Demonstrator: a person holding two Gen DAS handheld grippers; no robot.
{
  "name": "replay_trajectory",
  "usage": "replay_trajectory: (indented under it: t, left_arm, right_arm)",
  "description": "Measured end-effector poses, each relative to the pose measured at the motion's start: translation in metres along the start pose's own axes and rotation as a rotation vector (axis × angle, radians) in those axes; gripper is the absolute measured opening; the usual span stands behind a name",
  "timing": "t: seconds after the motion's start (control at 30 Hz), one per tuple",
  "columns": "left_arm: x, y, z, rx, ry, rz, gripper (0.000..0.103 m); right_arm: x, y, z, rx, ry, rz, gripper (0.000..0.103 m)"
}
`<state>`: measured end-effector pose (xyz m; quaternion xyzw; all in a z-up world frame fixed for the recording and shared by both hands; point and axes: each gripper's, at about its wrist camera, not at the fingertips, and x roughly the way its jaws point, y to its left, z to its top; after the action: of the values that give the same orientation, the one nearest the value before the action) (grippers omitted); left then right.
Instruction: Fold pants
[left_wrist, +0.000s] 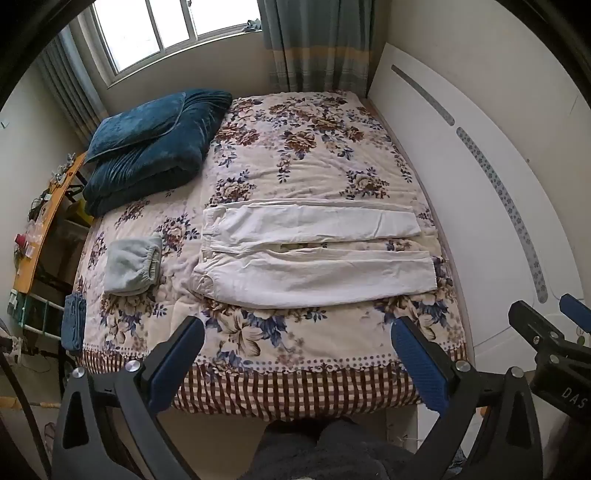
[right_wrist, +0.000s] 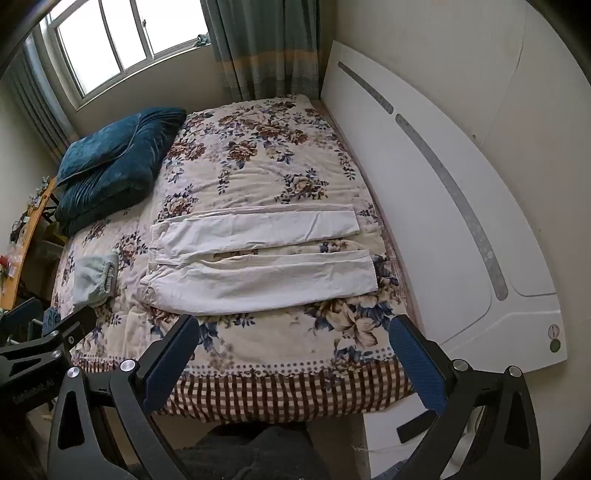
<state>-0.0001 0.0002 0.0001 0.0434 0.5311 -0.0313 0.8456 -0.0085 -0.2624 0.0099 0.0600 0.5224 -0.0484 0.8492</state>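
- Two grippers hang above the near edge of the bed, both tilted steeply downward: the left gripper and the right gripper. Each has its jaws spread wide, with nothing between the blue pads.
- Dark clothing of the person fills the bottom centre of both views, just below the bed edge.
- A brown-and-white checked border hangs over the near side of the floral bedspread.
- White pants lie flat on the bedspread beyond the grippers, apart from both. The waistband is to the left; the two legs run to the right, side by side, with a narrow gap between them.
- A folded pale blue-grey garment lies on the bedspread left of the waistband, near but not touching it.
- A white headboard runs along the right side of the bed.
- A dark blue folded quilt with a matching pillow on top occupies the far left corner.
- A window and grey-green curtains stand on the far wall.
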Motion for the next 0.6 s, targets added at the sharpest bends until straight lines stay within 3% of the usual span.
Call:
replay_trajectory:
  t: [0.6]
  left_arm:
    - [-0.0009, 0.0003, 0.0001, 0.000, -0.004, 0.000, 0.103]
  right_arm:
    - [0.0002, 0.0008, 0.0014, 0.002, -0.001, 0.006, 0.103]
